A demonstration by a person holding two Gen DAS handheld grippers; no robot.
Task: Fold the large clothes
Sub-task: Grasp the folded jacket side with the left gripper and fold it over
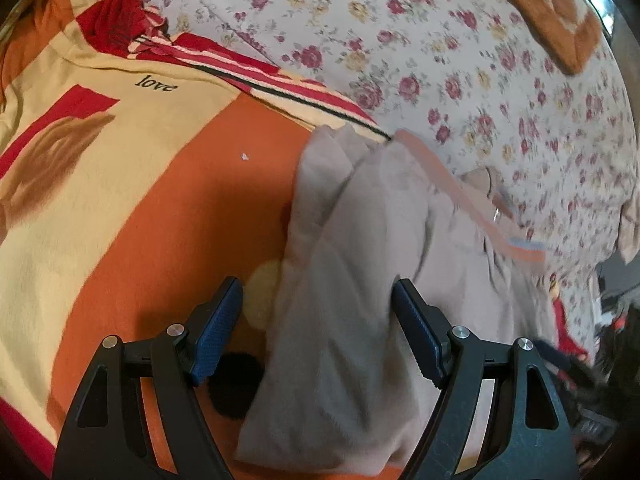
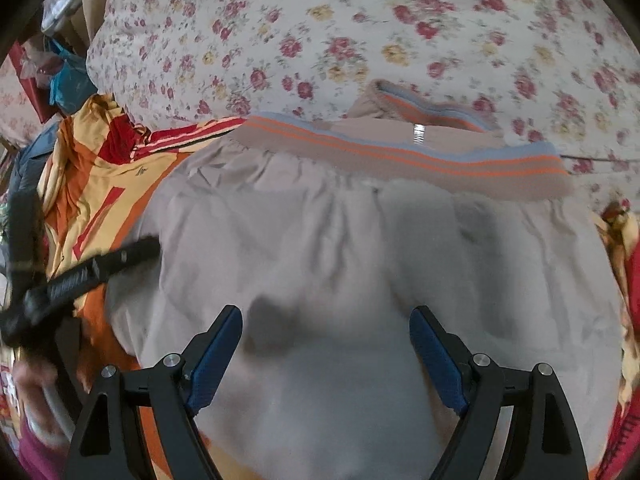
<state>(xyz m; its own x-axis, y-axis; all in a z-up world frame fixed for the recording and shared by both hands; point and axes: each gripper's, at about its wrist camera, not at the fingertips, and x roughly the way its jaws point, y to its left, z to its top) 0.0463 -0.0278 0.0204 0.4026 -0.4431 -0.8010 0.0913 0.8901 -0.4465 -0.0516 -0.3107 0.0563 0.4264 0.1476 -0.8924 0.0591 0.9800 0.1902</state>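
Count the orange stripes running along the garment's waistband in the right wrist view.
2. Both run side by side along the waistband at the far edge of the beige garment: one just under the blue edging, one below it. Any on the folded-under part are hidden.

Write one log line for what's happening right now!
left gripper: open, over jacket | right gripper: open, over jacket | jacket: on blanket

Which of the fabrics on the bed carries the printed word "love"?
The yellow, orange and red blanket, with "love" in black near its striped edge. The beige garment with the striped waistband is plain, and the floral sheet shows only flowers.
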